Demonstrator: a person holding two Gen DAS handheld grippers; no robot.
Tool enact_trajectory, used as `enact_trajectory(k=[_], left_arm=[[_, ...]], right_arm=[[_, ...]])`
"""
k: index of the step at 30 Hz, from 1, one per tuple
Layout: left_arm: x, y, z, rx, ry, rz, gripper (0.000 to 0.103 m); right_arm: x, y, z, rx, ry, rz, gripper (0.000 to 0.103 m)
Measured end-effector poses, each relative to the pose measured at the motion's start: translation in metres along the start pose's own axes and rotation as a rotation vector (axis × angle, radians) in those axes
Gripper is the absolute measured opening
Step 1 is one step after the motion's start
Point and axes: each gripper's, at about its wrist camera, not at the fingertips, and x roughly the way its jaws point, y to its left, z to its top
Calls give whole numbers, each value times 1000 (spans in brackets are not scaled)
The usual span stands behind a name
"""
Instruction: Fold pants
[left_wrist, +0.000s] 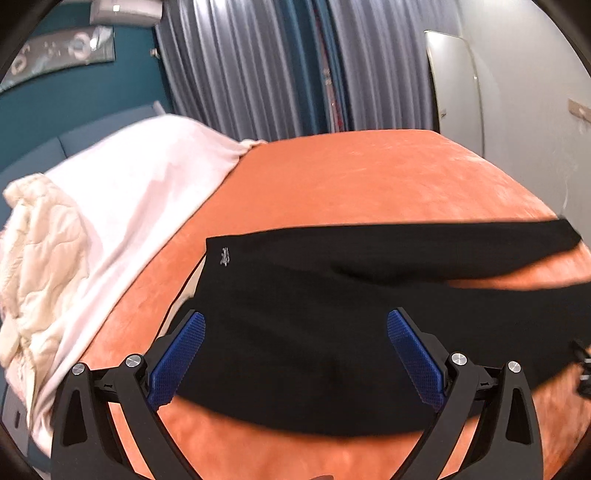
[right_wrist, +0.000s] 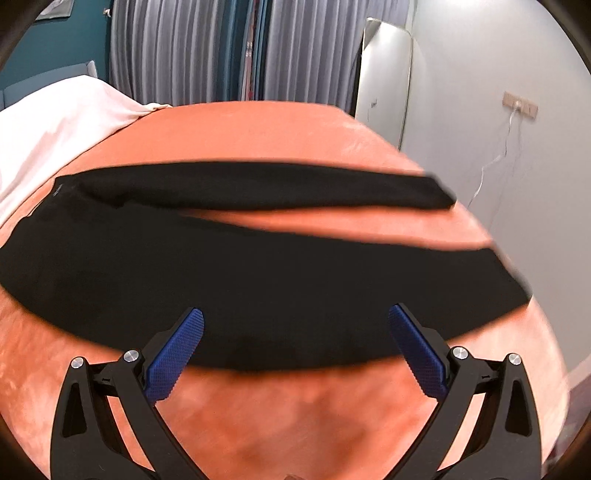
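Observation:
Black pants (left_wrist: 314, 314) lie spread flat on an orange bedspread (left_wrist: 369, 177), waistband to the left with a small white logo (left_wrist: 224, 256), the two legs running right with a gap of orange between them. My left gripper (left_wrist: 295, 321) is open, its blue pads (left_wrist: 177, 354) wide apart over the waist and hip part. In the right wrist view the pants (right_wrist: 258, 273) lie across the bedspread (right_wrist: 295, 413). My right gripper (right_wrist: 295, 317) is open over the near leg, close to its near edge. Neither holds cloth.
A white sheet (left_wrist: 140, 192) and a cream quilt (left_wrist: 40, 266) are bunched at the left of the bed. Grey curtains (left_wrist: 258, 66) hang behind. A grey wall (right_wrist: 498, 110) with a mirror (right_wrist: 384, 74) and a cable stands to the right of the bed's edge.

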Motion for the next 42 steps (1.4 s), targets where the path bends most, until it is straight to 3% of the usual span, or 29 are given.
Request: enact_trajectory(k=[3, 6, 11, 14, 18, 22, 24, 26, 27, 28, 29, 30, 31, 32, 33, 35, 38, 42], left_arm=[[54, 31, 44, -32, 44, 60, 97], [98, 59, 69, -61, 59, 138, 97], [201, 105, 100, -108, 202, 153, 97], [250, 133, 108, -206, 267, 164, 97], [303, 155, 109, -314, 357, 112, 97], [341, 164, 101, -394, 459, 49, 97], [355, 158, 99, -400, 472, 28, 96], [363, 151, 99, -358, 496, 26, 90], [368, 149, 100, -336, 499, 39, 71], [372, 148, 100, -315, 505, 65, 47], [373, 147, 101, -309, 502, 56, 39], [372, 147, 102, -319, 498, 34, 19], [367, 146, 105, -332, 483, 7, 13], [360, 146, 107, -331, 464, 6, 12], [349, 147, 110, -327, 427, 0, 5], [324, 153, 113, -326, 361, -7, 0], [273, 176, 117, -370, 251, -97, 0], [177, 201, 115, -368, 87, -233, 0]], right_arm=[[20, -33, 39, -31, -19, -52, 98], [68, -91, 91, -33, -1, -102, 98], [170, -182, 147, 68, 143, -114, 98], [216, -219, 167, 145, 198, -117, 98], [254, -241, 189, 189, 201, -117, 98], [295, -242, 197, 221, 286, -67, 98], [309, -242, 193, 229, 311, -66, 98], [315, -238, 188, 235, 308, -54, 97], [317, -235, 185, 234, 302, -34, 83], [319, -236, 182, 235, 300, -15, 74], [321, -237, 180, 247, 297, 0, 69], [317, -236, 180, 257, 267, -4, 55], [317, -235, 180, 259, 262, 1, 46], [316, -236, 181, 265, 258, 17, 28], [312, -238, 183, 272, 253, 39, 19], [297, -233, 188, 252, 216, 40, 14], [257, -229, 196, 227, 130, 47, 13], [165, -237, 201, 220, -44, 124, 13]])
